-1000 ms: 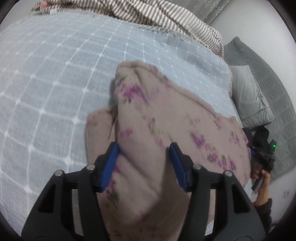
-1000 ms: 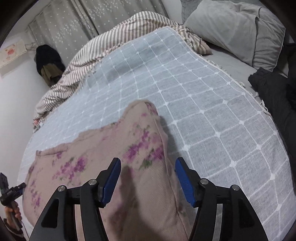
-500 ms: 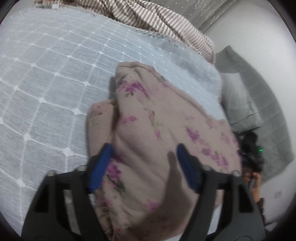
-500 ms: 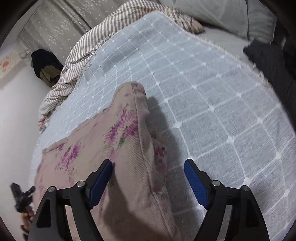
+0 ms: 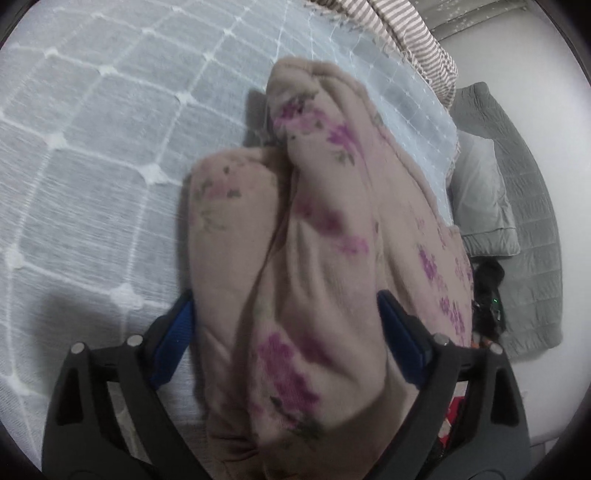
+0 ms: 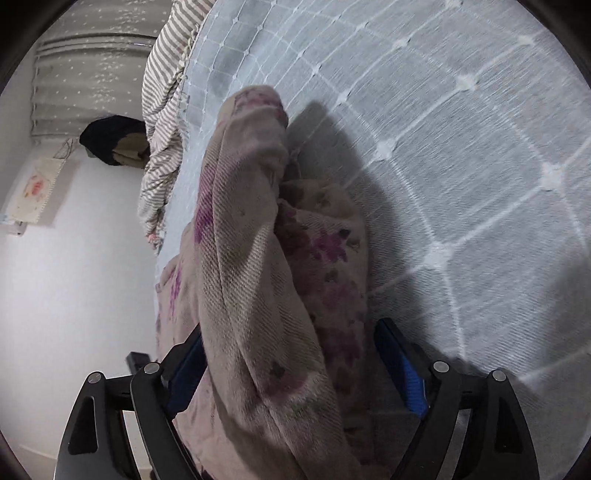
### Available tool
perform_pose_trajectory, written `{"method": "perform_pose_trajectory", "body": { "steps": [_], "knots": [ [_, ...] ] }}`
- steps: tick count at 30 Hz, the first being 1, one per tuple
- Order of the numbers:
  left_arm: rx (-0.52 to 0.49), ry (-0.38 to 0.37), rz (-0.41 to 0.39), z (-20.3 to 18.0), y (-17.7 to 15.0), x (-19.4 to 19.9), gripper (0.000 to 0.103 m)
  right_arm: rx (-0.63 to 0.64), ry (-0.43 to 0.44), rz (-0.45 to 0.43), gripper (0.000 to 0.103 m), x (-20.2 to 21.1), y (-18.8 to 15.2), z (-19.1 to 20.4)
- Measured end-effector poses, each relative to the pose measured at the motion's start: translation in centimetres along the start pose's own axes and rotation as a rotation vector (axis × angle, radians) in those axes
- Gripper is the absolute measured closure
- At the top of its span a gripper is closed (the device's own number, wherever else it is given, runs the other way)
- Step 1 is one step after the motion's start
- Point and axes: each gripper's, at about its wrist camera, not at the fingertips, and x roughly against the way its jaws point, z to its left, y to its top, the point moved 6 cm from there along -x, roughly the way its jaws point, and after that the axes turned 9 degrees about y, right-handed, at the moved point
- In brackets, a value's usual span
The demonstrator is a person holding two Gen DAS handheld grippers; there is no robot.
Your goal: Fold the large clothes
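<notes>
A pink garment with purple flowers [image 5: 317, 236] lies bunched in thick folds on the grey-blue checked bedspread [image 5: 92, 147]. My left gripper [image 5: 288, 339] is open, its blue pads wide apart on either side of the cloth folds. The garment also shows in the right wrist view [image 6: 251, 258], draped between the pads. My right gripper [image 6: 295, 369] is open too, with the cloth loose between its fingers and the bedspread [image 6: 461, 147] to the right.
A striped blanket [image 5: 406, 33] lies at the far edge of the bed. Grey pillows [image 5: 484, 199] sit at the right. A dark item [image 6: 110, 140] hangs by the curtain [image 6: 85, 74]. A white wall [image 6: 74, 277] is to the left of the bed.
Both grippers have opened wider and moved lower and closer to the garment. The cloth now fills more of each view and its folds have bunched up.
</notes>
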Motion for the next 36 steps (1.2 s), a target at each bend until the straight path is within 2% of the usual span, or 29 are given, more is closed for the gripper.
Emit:
{"method": "perform_pose_trajectory", "body": {
  "steps": [4, 7, 9, 10, 11, 14, 17, 20, 25, 28, 30, 33, 36],
  "knots": [
    [0.021, -0.101, 0.032, 0.0, 0.8, -0.5, 0.008, 0.003, 0.022, 0.039, 0.012, -1.6, 0.5, 0.5],
    [0.053, -0.135, 0.038, -0.1, 1.4, -0.9, 0.008, 0.028, -0.033, 0.052, 0.011, -2.9, 0.9, 1.3],
    [0.077, -0.128, 0.031, -0.2, 1.5, -0.9, 0.024, 0.045, -0.081, 0.048, 0.013, -3.3, 1.0, 1.8],
    [0.082, -0.13, 0.02, -0.4, 1.4, -0.8, 0.034, 0.053, -0.092, 0.039, 0.021, -3.3, 0.9, 2.2],
    [0.077, -0.128, 0.003, -0.8, 1.3, -0.5, 0.045, 0.06, -0.079, 0.033, 0.034, -3.3, 0.8, 2.6],
    [0.073, -0.15, -0.065, -1.5, 1.1, 0.9, 0.063, 0.094, -0.016, -0.002, 0.052, -3.1, 0.2, 4.2],
    [0.09, -0.234, -0.141, -2.3, 1.3, 3.2, 0.068, 0.157, -0.008, -0.047, 0.059, -2.7, -0.1, 7.0],
    [0.027, -0.29, -0.215, -4.1, 1.5, 7.0, 0.07, 0.243, 0.021, -0.088, 0.061, -2.5, -0.3, 11.7],
    [-0.089, -0.247, -0.332, -5.2, 1.7, 13.1, 0.071, 0.427, 0.074, -0.089, 0.063, -4.9, -1.9, 21.9],
    [-0.087, -0.208, -0.416, -2.6, 2.2, 17.5, 0.071, 0.525, 0.107, -0.057, 0.064, -8.4, -3.4, 27.1],
    [-0.052, -0.185, -0.47, 0.3, 2.5, 20.7, 0.071, 0.563, 0.145, -0.041, 0.064, -11.3, -4.1, 30.2],
    [-0.019, -0.138, -0.54, 4.6, 2.5, 23.9, 0.069, 0.561, 0.196, -0.019, 0.064, -15.0, -4.8, 32.2],
    [0.027, -0.07, -0.54, 9.5, 2.1, 23.8, 0.062, 0.527, 0.186, 0.012, 0.062, -19.0, -4.7, 31.5]
  ]
}}
